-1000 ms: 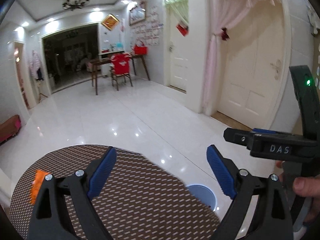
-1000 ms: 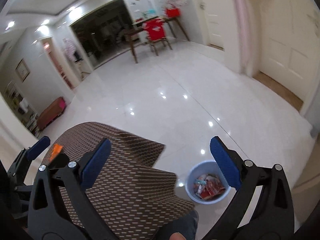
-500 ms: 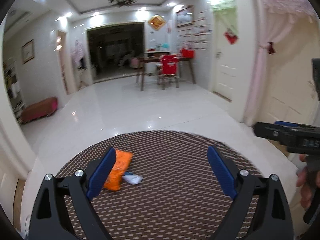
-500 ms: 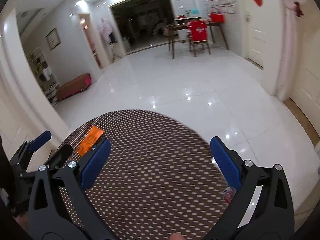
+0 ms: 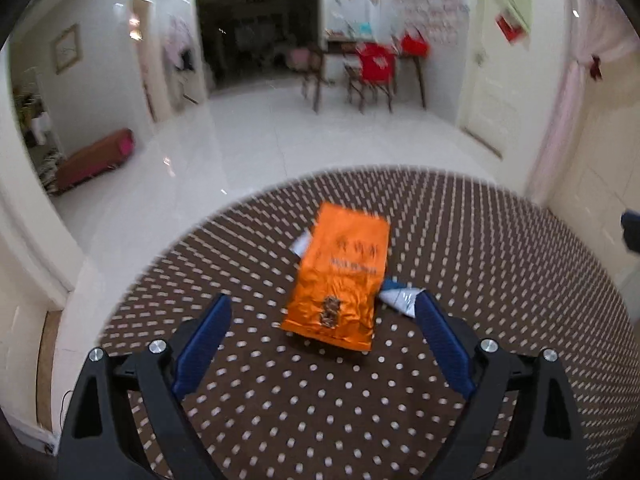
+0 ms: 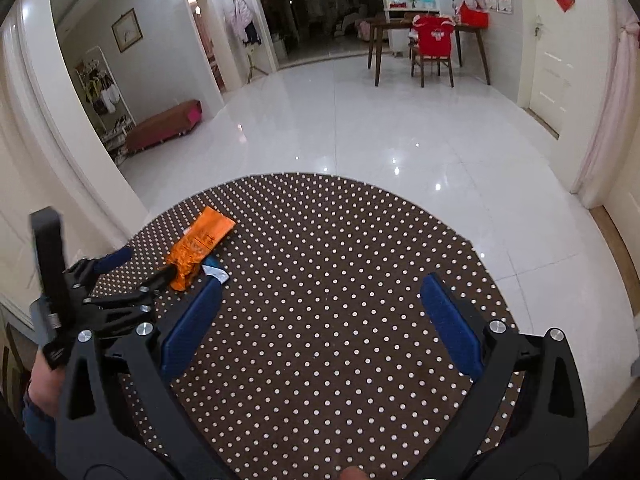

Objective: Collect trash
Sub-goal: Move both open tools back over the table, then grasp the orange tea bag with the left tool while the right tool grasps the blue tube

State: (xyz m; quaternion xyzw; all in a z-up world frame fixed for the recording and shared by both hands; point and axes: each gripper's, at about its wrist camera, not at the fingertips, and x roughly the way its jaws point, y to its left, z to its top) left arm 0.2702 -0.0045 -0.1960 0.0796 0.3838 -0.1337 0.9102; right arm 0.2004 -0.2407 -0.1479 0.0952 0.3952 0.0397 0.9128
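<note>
An orange snack packet (image 5: 341, 276) lies flat on the round brown dotted table (image 5: 500, 280), with a small white and blue wrapper (image 5: 400, 297) at its right side. My left gripper (image 5: 322, 322) is open and empty, just short of the packet, its fingers either side of it. In the right wrist view the packet (image 6: 200, 243) and wrapper (image 6: 215, 273) lie at the table's (image 6: 340, 280) left. My right gripper (image 6: 320, 320) is open and empty over the table's middle. The left gripper (image 6: 132, 268) shows there beside the packet.
White glossy floor surrounds the table. A dark table with a red-draped chair (image 6: 434, 46) stands far back. A low brown bench (image 6: 160, 130) sits at the left wall. White doors and a pink curtain (image 6: 608, 92) are on the right.
Both views have swung left and down onto the table. The left gripper has closed in on the orange packet, which now lies between its fingertips. The blue bin has left view.
</note>
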